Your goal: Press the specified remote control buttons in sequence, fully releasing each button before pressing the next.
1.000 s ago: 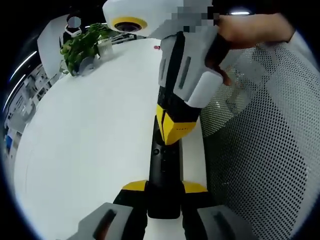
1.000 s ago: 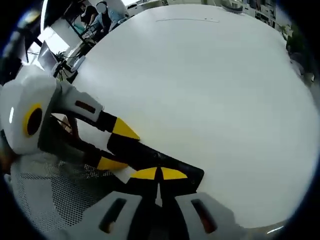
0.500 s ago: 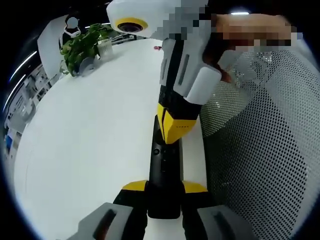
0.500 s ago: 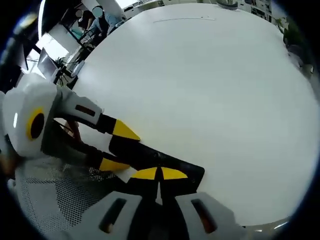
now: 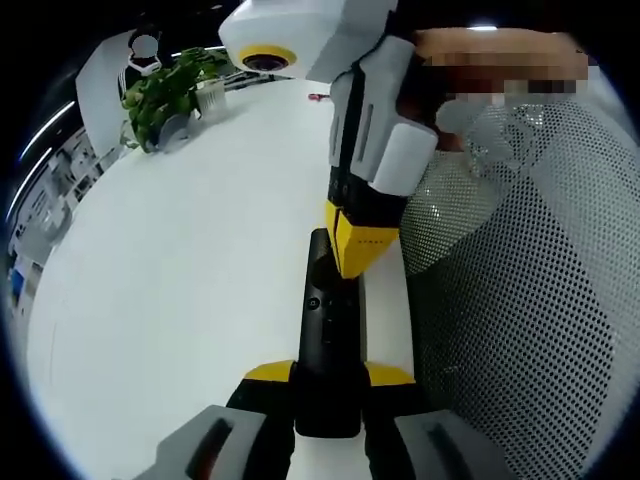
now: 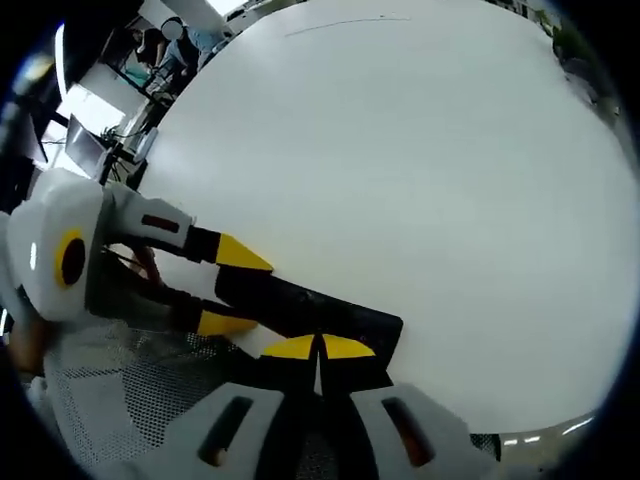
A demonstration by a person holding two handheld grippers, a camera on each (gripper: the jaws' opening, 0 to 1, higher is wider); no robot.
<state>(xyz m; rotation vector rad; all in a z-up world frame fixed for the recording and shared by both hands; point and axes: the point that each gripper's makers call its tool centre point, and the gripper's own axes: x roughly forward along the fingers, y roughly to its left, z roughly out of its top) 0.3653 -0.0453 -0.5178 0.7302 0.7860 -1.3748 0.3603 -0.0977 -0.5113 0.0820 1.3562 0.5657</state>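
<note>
A long black remote (image 5: 325, 340) lies over the white table's edge, and my left gripper (image 5: 330, 375) is shut on its near end, a yellow tip on each side. My right gripper (image 5: 358, 248) comes down from above with its jaws shut. Its yellow tips sit on the remote's top face near the far end, toward the right edge. In the right gripper view the shut right gripper (image 6: 320, 347) sits over the remote (image 6: 320, 312). The left gripper (image 6: 238, 290) clamps it from the left.
The white table (image 5: 180, 260) spreads wide to the left. A potted plant (image 5: 165, 95) stands at its far edge. A grey mesh chair back (image 5: 530, 280) is right beside the remote. A hand (image 5: 490, 45) holds the right gripper. People sit in the distance (image 6: 165, 45).
My right gripper has shifted slightly right and away along the remote, uncovering the remote's far left corner. The left gripper and remote have stayed put.
</note>
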